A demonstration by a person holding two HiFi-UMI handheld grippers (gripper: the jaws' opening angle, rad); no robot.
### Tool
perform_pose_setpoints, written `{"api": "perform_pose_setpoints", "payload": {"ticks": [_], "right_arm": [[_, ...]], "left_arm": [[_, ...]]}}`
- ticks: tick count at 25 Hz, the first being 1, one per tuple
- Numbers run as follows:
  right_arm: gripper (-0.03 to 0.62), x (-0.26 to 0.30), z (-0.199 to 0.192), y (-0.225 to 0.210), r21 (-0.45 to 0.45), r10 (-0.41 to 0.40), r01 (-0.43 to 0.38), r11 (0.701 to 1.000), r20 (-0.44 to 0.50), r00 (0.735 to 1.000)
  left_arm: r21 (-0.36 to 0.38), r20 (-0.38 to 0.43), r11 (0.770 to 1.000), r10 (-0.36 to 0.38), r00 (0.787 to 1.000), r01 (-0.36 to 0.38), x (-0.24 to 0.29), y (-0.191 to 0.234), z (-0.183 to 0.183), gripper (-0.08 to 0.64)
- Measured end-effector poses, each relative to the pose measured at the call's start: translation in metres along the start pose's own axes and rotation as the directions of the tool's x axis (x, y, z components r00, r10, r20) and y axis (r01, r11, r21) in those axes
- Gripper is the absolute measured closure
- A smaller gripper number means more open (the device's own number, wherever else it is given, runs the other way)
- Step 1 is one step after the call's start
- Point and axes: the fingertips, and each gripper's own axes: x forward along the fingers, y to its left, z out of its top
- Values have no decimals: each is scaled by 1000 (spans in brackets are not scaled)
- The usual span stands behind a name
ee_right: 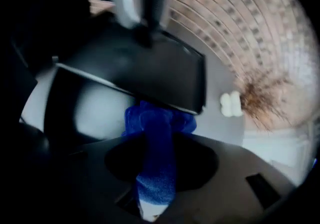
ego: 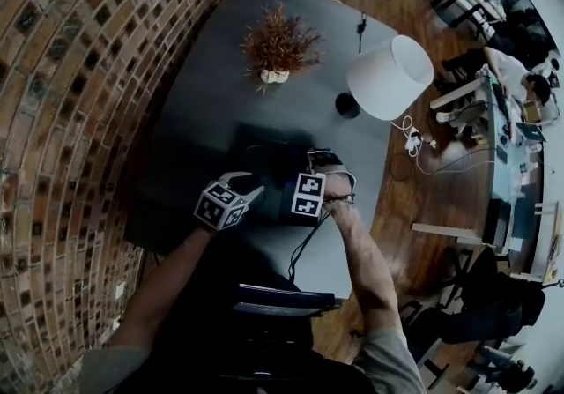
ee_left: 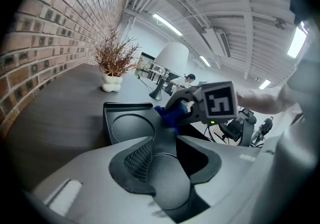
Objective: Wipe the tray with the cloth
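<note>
A black tray [ego: 264,159] with a round recess [ee_left: 132,125] lies on the dark table [ego: 220,84]. My left gripper [ego: 240,189] is at the tray's near left corner, and its jaws [ee_left: 162,163] are closed on the tray's rim. My right gripper [ego: 304,174] points steeply down over the tray's right part, shut on a blue cloth [ee_right: 157,138]. The bunched end of the cloth rests on the tray [ee_right: 165,75]. In the left gripper view the cloth [ee_left: 172,115] shows under the right gripper [ee_left: 187,110], past the recess.
A potted dry plant [ego: 278,44] and a white table lamp [ego: 388,75] stand at the far end of the table. A brick wall [ego: 70,101] runs along the left. A cable [ego: 308,242] hangs over the near edge. People sit at desks far right [ego: 520,84].
</note>
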Motion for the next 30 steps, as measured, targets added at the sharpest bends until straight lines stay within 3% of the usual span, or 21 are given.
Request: {"api": "perform_pose_setpoints", "payload": {"ticks": [3,6,8,10,14,16,17,19,21,22,24,27,28,30], "right_arm": [[428,22,-4,-10,49,-49,54,997,-95,994],[428,27,-2,1,46,-58,63,997,-98,993],[428,19,4,18,35,8,-6,999,-48,999],[428,5,14,49,-32,110,-110,993,-7,994],[428,-29,30,124,-171,313,-304,937,29,949],[430,-38,35,143,-196,385,-368,909,51,922],[430,-39,34,141,-180,391,-375,910,61,919],[428,-31,26,110,-99,300,-294,951,55,952],[428,-19,13,56,-22,100,-100,995,-9,995],[428,-13,7,30,7,8,-7,1000,-48,999],[426,4,-2,2,61,-81,87,994,-105,991],[427,24,-6,4,89,-83,95,992,-129,988],[428,23,-5,12,87,-54,65,994,-125,991],[439,12,1,40,62,85,-79,995,-108,991]], "left_arm": [[-9,-2,1000,-2,1000,2,0,-1,-3,411],[-8,-6,1000,-4,1000,4,-1,-2,-4,411],[-5,-6,1000,-4,1000,4,-1,-1,-2,411],[-10,-6,1000,-2,1000,2,-1,0,-3,411],[-10,-1,1000,-2,1000,2,-1,-2,-3,411],[-7,0,1000,-1,1000,1,-1,-1,-2,411],[-7,0,1000,-1,1000,1,-1,0,-2,411],[-8,1,1000,-2,1000,2,-1,-1,-3,411],[-9,4,1000,-1,1000,1,-1,-1,-2,411],[-9,5,1000,1,1000,-1,-1,-1,-2,411],[-12,6,1000,3,1000,-3,-1,-1,-2,411],[-11,3,1000,2,1000,-2,0,-4,-2,411],[-8,0,1000,-1,1000,1,1,-5,-2,411],[-3,-3,1000,-5,1000,5,1,-4,-1,411]]}}
